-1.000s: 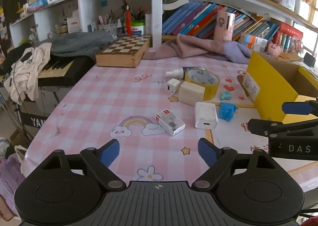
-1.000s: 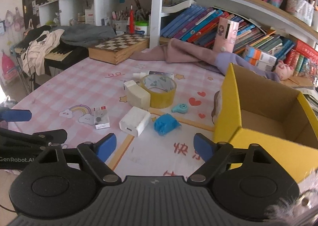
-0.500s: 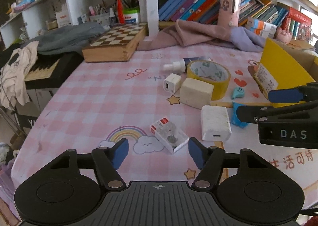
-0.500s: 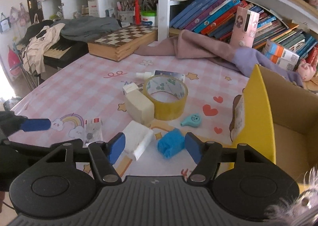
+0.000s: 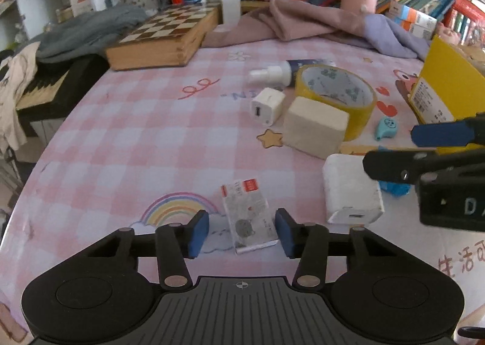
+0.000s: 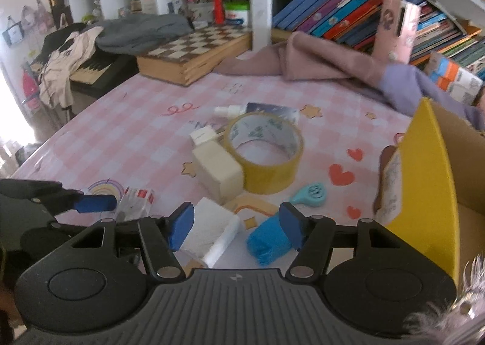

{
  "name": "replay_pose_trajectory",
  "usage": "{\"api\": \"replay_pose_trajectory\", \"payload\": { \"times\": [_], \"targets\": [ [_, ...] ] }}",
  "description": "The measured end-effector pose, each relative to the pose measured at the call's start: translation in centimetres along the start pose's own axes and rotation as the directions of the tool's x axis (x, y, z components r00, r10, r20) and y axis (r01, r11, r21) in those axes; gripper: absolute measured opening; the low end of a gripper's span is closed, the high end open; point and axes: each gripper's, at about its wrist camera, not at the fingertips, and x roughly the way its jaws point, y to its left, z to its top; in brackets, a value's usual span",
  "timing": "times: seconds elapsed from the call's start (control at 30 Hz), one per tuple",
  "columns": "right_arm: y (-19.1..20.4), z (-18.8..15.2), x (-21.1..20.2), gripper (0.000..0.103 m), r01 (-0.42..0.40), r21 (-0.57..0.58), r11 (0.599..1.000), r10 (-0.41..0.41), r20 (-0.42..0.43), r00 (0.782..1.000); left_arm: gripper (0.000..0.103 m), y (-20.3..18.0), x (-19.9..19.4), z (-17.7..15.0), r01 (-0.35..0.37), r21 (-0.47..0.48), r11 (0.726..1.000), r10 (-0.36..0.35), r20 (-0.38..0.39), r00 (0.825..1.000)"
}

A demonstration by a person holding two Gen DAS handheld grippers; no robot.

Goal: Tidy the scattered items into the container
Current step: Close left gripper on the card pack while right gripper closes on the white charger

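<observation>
A small clear packet with a red label (image 5: 245, 211) lies flat on the pink checked tablecloth between the pads of my left gripper (image 5: 241, 232). Its jaws are closing, with a gap still showing at the left pad. My right gripper (image 6: 236, 223) hovers low over a white charger (image 6: 209, 232) and a crumpled blue item (image 6: 266, 243); both sit between its closing jaws and neither is gripped. The yellow cardboard box (image 6: 424, 178) stands open at the right. Behind lie a yellow tape roll (image 6: 266, 157), a cream block (image 6: 218, 169), a small white plug (image 5: 268, 105), a teal trinket (image 6: 312, 193) and a spray bottle (image 5: 272, 73).
A wooden chessboard box (image 5: 163, 35) and a pink-and-lilac cloth (image 5: 303, 20) lie along the table's far edge under shelves of books. A piano keyboard draped with clothes (image 5: 39, 87) stands off the table's left edge. The right gripper (image 5: 415, 148) reaches in beside the left one.
Both grippers moved forward and down toward the table. The left jaws narrowed a lot around the clear packet. The right jaws narrowed slightly over the white charger and blue item.
</observation>
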Motion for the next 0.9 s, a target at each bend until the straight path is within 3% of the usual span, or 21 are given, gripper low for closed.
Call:
{"api": "replay_pose_trajectory", "payload": {
  "times": [0.37, 0.5, 0.6, 0.9],
  "targets": [
    [1.7, -0.2, 3.6, 0.062, -0.053, -0.051, 0.997, 0.047, -0.113, 0.993, 0.038, 1.3, 0.1, 0.5, -0.057, 0.009, 0.998, 0.057, -0.005, 0.998],
    [1.7, -0.5, 4.4, 0.053, -0.041, -0.078, 0.996, 0.028, -0.171, 0.985, 0.037, 0.9, 0.5, 0.9, -0.034, 0.036, 0.999, 0.034, 0.000, 0.999],
    [0.9, -0.7, 4.2, 0.047, -0.024, -0.060, 0.998, 0.013, -0.173, 0.985, 0.037, 0.3, 0.6, 1.0, -0.027, 0.060, 0.998, 0.027, 0.006, 1.000],
    [0.8, -0.5, 4.5, 0.045, -0.016, -0.082, 0.997, 0.003, -0.149, 0.989, 0.033, 0.4, 0.9, 1.1, -0.020, 0.032, 0.999, 0.020, 0.015, 1.000]
  ]
}}
